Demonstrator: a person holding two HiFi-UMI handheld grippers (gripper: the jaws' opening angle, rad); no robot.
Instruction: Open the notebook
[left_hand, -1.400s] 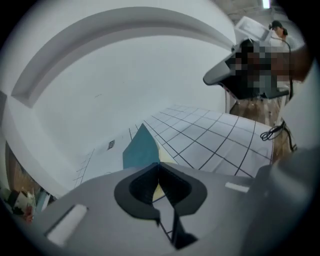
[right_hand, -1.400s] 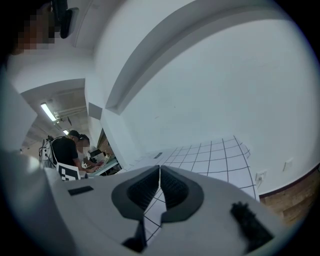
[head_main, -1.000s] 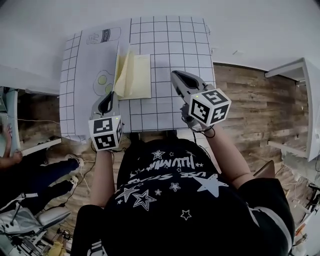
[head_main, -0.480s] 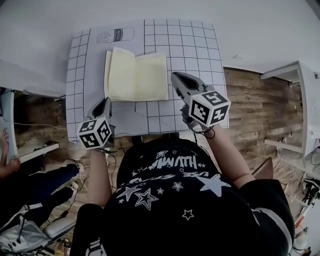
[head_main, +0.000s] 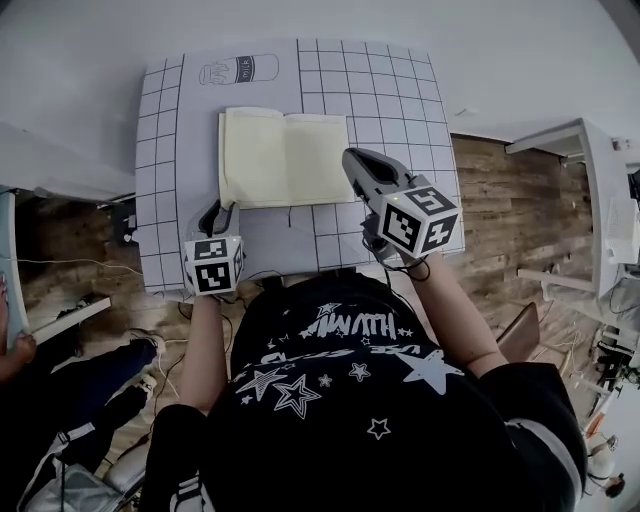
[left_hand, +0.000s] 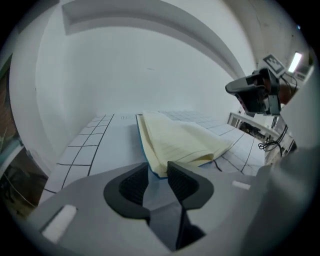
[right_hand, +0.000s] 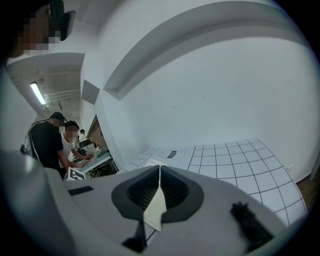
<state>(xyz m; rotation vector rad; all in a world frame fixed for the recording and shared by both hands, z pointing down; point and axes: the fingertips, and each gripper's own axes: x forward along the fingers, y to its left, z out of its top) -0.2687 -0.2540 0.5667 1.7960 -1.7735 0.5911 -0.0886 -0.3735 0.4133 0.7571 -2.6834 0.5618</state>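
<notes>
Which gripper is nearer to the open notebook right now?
Right. The right gripper is closed on the right edge of the notebook; the left gripper, jaws opening, sits just short of its near left corner, gripping nothing.

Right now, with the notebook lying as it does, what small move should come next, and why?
Probably draw the left gripper back, clear of the notebook. It already lies open, pages up, and that gripper's jaws are opening with nothing between them, so the job looks done.
</notes>
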